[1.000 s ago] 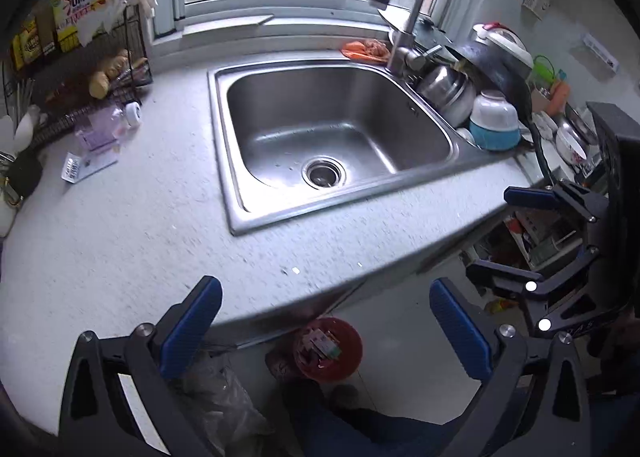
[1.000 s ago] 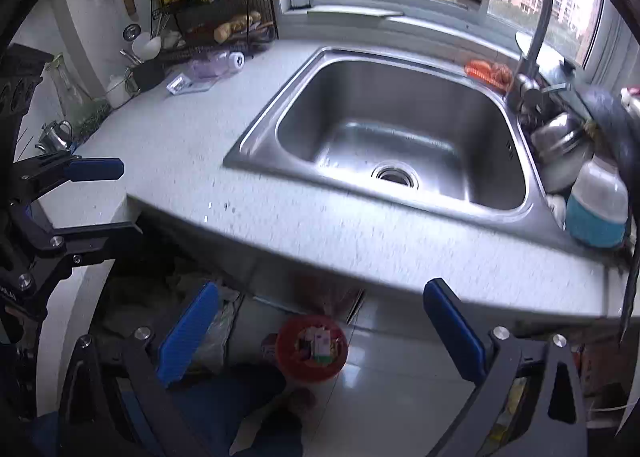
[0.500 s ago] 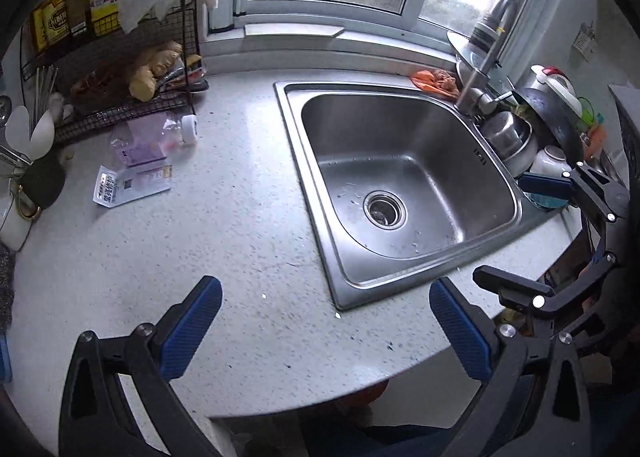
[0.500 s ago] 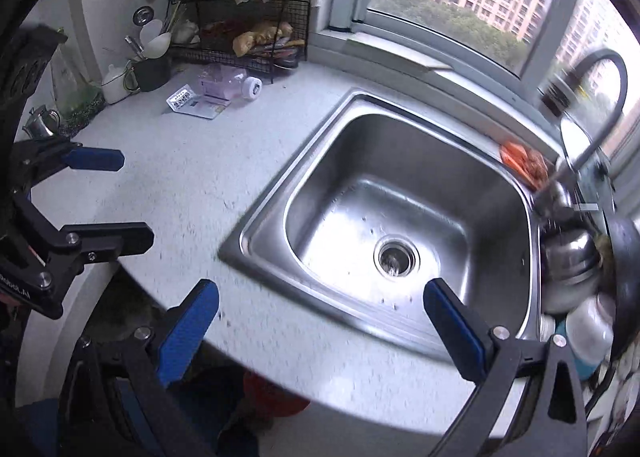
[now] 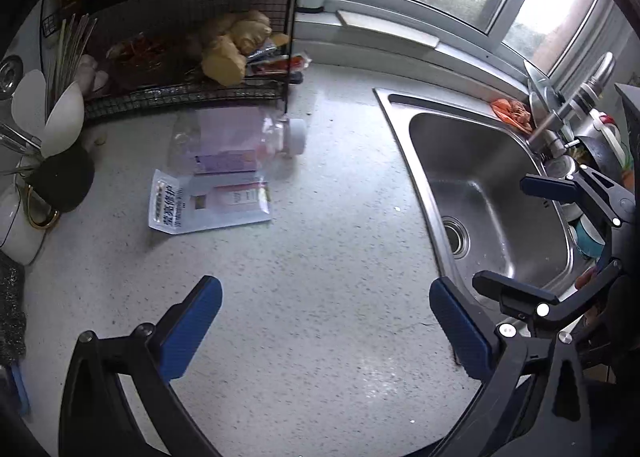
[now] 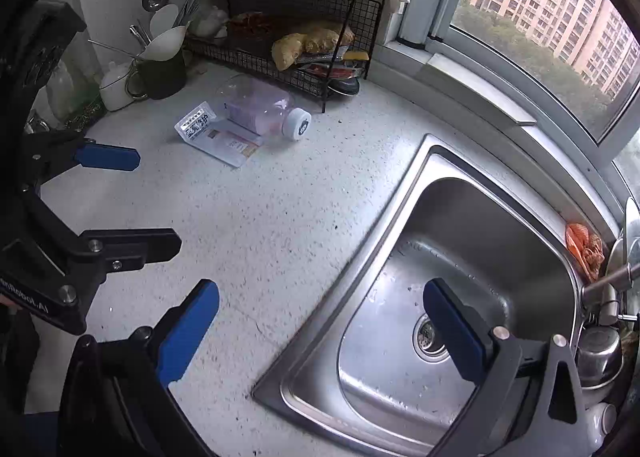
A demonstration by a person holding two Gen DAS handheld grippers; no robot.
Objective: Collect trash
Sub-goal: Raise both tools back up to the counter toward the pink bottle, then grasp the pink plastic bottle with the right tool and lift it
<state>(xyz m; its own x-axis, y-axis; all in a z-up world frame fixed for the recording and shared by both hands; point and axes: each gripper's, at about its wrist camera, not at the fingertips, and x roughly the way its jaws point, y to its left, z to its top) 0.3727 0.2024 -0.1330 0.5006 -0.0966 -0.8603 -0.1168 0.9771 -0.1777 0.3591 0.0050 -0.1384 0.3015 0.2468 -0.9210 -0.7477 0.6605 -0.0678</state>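
Lying capped on its side, plastic bottle (image 5: pixel 240 141) well beyond both empty, wide-open tongs, left tongs (image 5: pixel 326 321), right tongs (image 6: pixel 320 325).

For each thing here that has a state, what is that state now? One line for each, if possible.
Left gripper: open, holding nothing.
Right gripper: open, holding nothing.
Clear plastic bottle with white cap: lying on its side, capped, looks empty.
Flat white printed packet: lying flat, partly under the bottle.
Stainless steel sink: no dishes inside, no water standing, drain uncovered.
Black wire rack: loaded with ginger and packets.
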